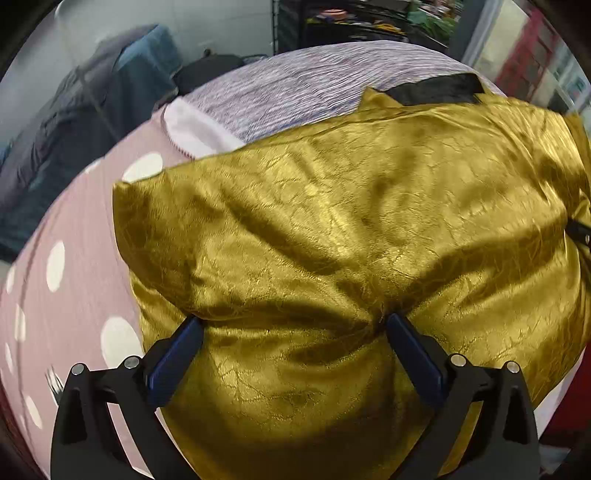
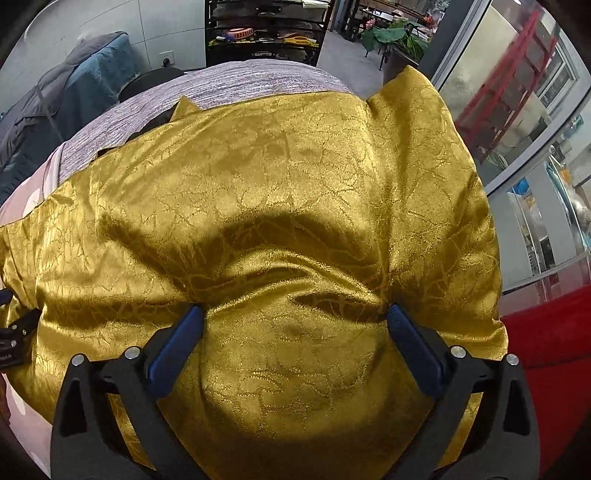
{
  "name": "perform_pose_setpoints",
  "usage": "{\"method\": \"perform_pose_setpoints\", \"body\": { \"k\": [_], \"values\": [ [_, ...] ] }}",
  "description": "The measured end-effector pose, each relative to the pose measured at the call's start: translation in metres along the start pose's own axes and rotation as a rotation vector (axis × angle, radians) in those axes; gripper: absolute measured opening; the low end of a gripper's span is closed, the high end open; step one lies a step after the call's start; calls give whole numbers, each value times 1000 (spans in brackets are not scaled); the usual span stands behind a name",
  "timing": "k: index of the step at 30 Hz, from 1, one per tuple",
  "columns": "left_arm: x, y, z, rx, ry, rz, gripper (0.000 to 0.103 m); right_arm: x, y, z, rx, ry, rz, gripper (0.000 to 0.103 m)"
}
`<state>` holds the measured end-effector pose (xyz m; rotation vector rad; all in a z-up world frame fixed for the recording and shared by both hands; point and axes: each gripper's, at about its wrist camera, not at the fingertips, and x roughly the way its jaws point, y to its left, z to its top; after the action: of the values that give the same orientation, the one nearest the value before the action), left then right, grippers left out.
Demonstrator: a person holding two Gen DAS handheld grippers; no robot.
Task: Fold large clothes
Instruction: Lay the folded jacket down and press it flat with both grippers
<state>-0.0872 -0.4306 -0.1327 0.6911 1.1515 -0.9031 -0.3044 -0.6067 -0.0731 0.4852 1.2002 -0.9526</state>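
Observation:
A large shiny gold patterned garment (image 1: 351,221) lies spread over a bed and fills most of both views; it also shows in the right wrist view (image 2: 280,177). My left gripper (image 1: 293,325) is wide open, its blue fingertips (image 1: 397,325) pressed down onto the near part of the gold cloth, with fabric bunched between them. My right gripper (image 2: 295,314) is likewise wide open and pressed onto the cloth further right. A black inner lining (image 1: 436,88) shows at the garment's far edge. The other gripper shows at the left edge of the right wrist view (image 2: 14,332).
Under the garment lie a pink sheet with white dots (image 1: 66,280) and a grey-lilac striped cover (image 1: 303,88). Dark blue bedding (image 2: 74,85) is piled at the far left. A black shelf rack (image 2: 266,29) stands behind. A red surface (image 2: 546,332) and glass panels lie to the right.

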Motion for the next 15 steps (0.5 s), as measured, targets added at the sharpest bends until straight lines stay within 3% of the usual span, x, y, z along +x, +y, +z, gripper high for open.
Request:
{"method": "perform_pose_setpoints", "body": {
  "k": [3,9,12,15],
  "values": [
    [-14,-2,-2,23,-25,34,98,-3,3,2,5,4,-10,98],
    [-68,-6,-8,19,-92,208,97,-45,5,1,63,-59,-17,98],
    [-99,-5,-15,-6,-111,145,96,-70,11,-8,94,-53,-2,98],
    [-126,-15,-25,30,-136,121,97,-88,25,-23,84,-15,22,98]
  ]
}}
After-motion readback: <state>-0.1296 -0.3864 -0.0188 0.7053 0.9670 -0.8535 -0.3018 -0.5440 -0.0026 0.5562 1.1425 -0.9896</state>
